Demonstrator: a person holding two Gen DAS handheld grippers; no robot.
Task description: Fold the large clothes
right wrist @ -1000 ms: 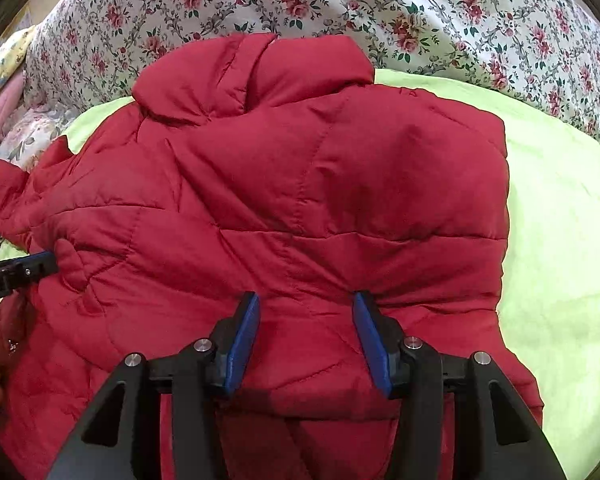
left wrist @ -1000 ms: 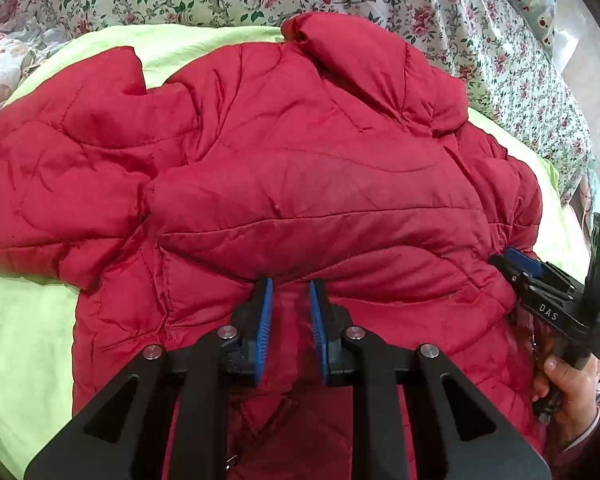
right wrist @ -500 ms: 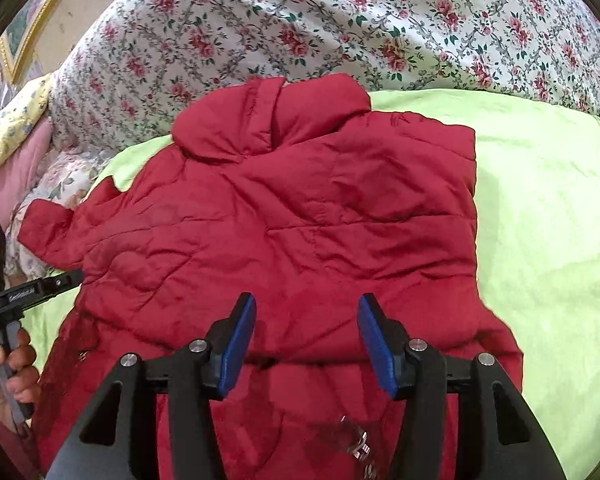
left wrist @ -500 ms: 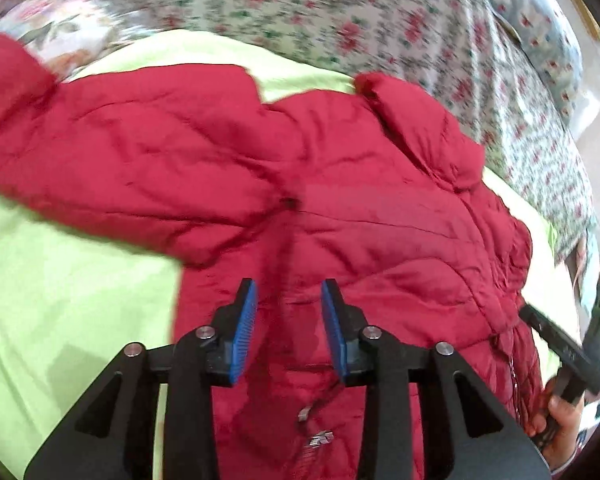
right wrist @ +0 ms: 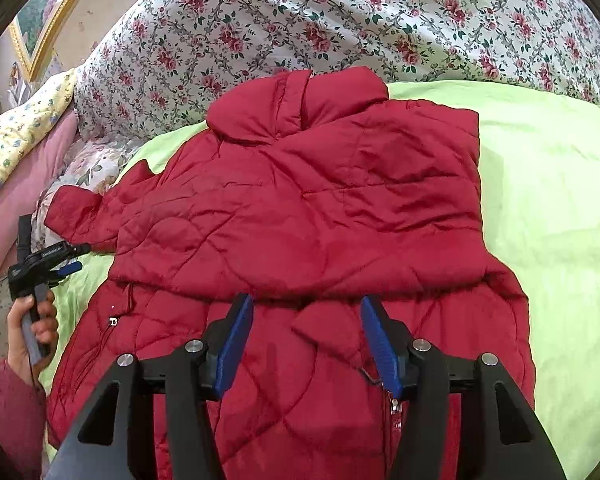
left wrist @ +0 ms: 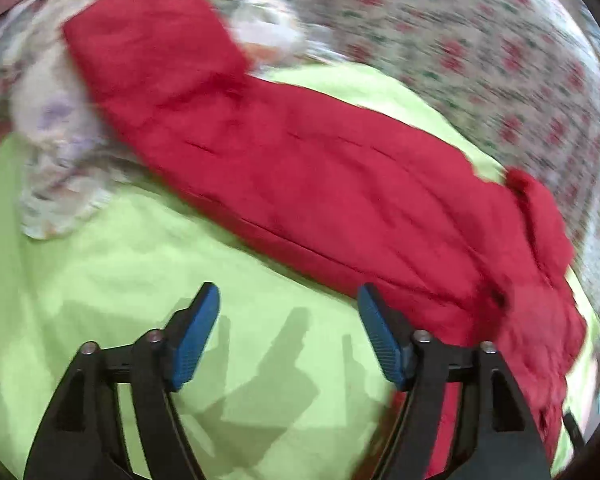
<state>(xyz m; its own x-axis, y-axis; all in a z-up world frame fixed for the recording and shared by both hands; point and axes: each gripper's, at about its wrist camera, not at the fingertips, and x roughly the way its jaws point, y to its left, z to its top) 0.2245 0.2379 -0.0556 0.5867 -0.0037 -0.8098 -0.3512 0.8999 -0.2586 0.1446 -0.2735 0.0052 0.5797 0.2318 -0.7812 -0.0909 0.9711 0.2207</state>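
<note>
A red quilted jacket (right wrist: 300,216) lies on a lime-green sheet (right wrist: 548,200), collar at the far side, its right side folded in. Its left sleeve (left wrist: 259,140) stretches out to the left, the cuff resting on floral bedding. My left gripper (left wrist: 287,336) is open and empty, over bare green sheet just short of the sleeve; it also shows at the left in the right wrist view (right wrist: 65,260). My right gripper (right wrist: 306,340) is open and empty above the jacket's lower front, near the zipper.
A floral duvet (right wrist: 340,20) is piled along the far side of the bed. A crumpled floral cloth (left wrist: 55,152) lies under the cuff. Pink and yellow pillows (right wrist: 15,152) and a framed picture (right wrist: 47,12) are at the far left.
My left gripper has let go of the jacket hem, opened wide and swung left toward the outstretched sleeve. My right gripper has pulled back from the jacket and stayed open.
</note>
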